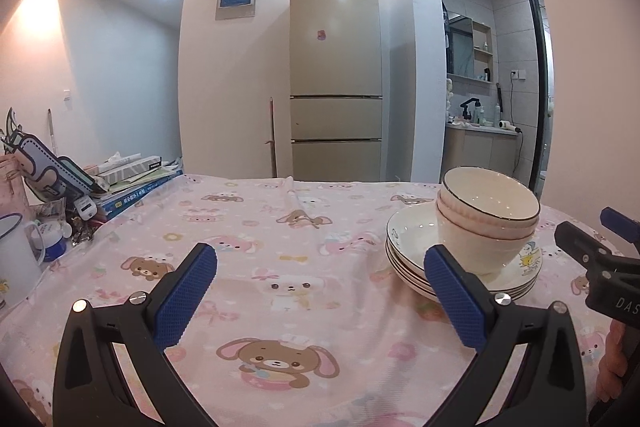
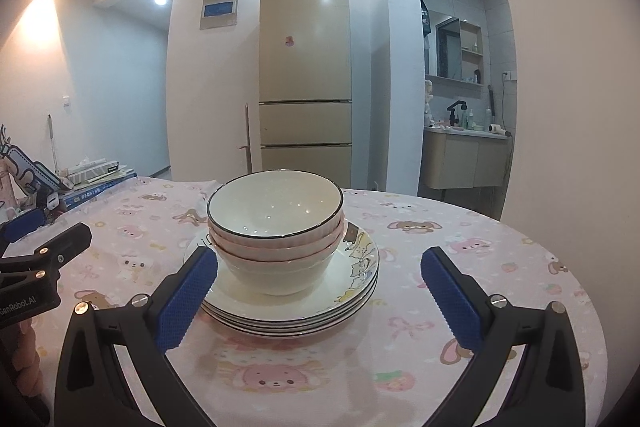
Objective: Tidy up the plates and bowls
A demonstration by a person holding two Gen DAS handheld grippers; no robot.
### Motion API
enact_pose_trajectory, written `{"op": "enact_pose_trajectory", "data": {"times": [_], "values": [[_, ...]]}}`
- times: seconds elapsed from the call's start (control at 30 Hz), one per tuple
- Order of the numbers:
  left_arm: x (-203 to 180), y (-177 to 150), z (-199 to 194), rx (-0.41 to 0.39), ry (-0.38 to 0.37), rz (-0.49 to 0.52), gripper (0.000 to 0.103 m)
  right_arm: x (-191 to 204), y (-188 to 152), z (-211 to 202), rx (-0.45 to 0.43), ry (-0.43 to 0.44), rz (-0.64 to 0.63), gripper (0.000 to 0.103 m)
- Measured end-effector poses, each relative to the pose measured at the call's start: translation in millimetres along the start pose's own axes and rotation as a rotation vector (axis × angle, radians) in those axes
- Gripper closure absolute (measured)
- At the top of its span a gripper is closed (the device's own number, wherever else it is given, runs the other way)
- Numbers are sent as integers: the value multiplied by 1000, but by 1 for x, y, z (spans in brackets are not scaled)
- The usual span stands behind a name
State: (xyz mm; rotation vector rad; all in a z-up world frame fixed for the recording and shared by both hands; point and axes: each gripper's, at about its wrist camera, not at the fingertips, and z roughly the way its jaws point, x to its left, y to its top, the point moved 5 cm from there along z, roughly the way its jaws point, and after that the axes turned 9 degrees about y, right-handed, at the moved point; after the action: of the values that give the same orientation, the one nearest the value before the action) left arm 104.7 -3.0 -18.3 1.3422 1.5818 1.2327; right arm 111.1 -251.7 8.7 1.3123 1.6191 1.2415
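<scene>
the bowls (image 2: 276, 227) sit nested in one another on top of a stack of plates (image 2: 288, 311), all in one pile on the worktop (image 2: 460, 267), which is covered with a pink cartoon cloth. the right hand-held gripper (image 2: 318, 301) hovers just in front of the pile, jaws spread wide and holding nothing; its left finger (image 2: 188, 297) overlaps the plate rims in its own view, though i cannot tell if it touches. the left hand-held gripper (image 1: 320, 297) is also released and empty, with the pile off to its right, near its right finger (image 1: 456, 297).

judging from this, the pile looks already gathered, so the risk lies in any further contact. a finger nudging the plate edge could slide the whole stack on the loose cloth. the nested bowls stand tall and narrow at the base, so a sideways bump could tip them off the top plate. glazed rims would likely slip in a shallow pinch.
</scene>
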Motion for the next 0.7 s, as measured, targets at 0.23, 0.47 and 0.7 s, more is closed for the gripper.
{"op": "enact_pose_trajectory", "data": {"times": [0.23, 0.47, 0.7], "values": [[-1, 1, 0, 2, -10, -1, 0, -1, 0, -1, 0, 24, 3, 0], [-3, 1, 0, 1, -24, 9, 0, 1, 0, -1, 5, 28, -2, 0], [-3, 1, -1, -1, -18, 6, 0, 3, 0, -1, 2, 33, -8, 0]]}}
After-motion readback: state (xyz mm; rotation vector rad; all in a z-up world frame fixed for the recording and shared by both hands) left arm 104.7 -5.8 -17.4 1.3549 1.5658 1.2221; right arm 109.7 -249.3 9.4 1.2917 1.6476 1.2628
